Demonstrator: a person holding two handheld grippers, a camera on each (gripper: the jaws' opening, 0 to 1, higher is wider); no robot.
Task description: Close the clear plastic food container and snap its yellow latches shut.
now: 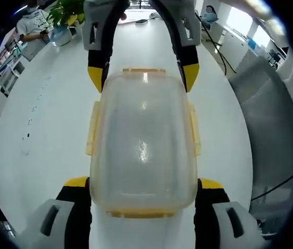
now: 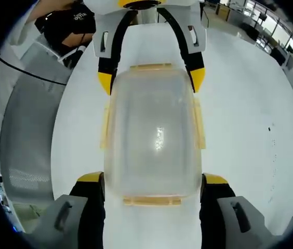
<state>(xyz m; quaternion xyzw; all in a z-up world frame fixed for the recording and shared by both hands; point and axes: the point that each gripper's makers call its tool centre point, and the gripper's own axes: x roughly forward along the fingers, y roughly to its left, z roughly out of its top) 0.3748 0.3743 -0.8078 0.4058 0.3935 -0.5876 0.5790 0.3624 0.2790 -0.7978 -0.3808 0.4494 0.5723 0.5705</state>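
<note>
Left gripper [image 1: 143,189] and right gripper [image 2: 152,187] faced each other level over the white table [image 1: 48,119], each with jaws spread wide astride one short end of the lidded clear container [image 1: 143,140], whose long axis ran between them, yellow latches [image 1: 91,129] along its sides.

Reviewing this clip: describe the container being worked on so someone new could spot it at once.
On the long white table, look between the two facing hand-held grippers. The clear plastic container lies there, lid on, each gripper's yellow-tipped jaws straddling one end. Its yellow latches along the edges set it apart from the plain white surface.
</note>
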